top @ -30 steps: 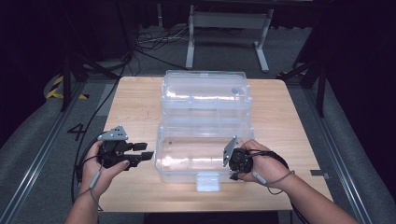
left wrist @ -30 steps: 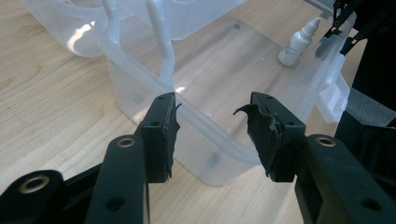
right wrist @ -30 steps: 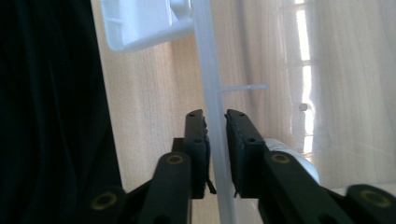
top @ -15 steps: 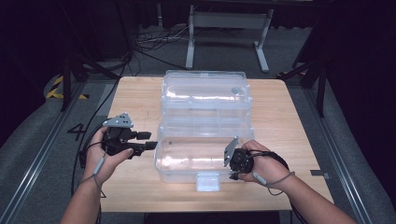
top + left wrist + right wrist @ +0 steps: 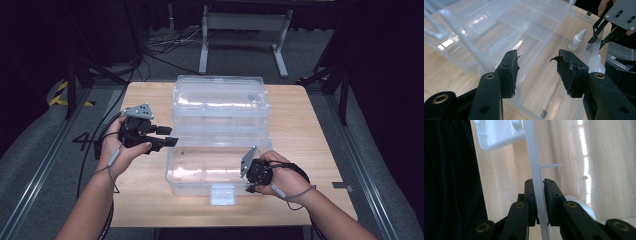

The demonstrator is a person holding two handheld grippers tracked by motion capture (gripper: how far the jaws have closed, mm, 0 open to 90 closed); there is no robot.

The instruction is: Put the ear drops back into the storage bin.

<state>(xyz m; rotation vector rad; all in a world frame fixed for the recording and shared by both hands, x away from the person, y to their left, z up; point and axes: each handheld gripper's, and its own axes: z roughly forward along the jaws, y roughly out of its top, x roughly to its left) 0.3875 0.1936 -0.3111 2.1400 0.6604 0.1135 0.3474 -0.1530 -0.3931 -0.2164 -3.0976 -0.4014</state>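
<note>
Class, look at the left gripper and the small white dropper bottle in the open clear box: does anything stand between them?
Nothing visible does. The left gripper is open, over the clear box's near rim, and bare box floor lies between it and the dropper bottle.

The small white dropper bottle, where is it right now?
The dropper bottle stands upright inside the clear box, by its right-hand wall, close to where the right gripper clamps that wall.

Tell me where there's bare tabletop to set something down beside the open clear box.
The clear box and its raised lid fill the table's middle. Free wood lies right of the lid up to the right edge, and left of the lid behind the left gripper. The front strip is narrow, crowded by the latch and the right gripper, shut on the box wall. A small white bottle lies inside.
</note>
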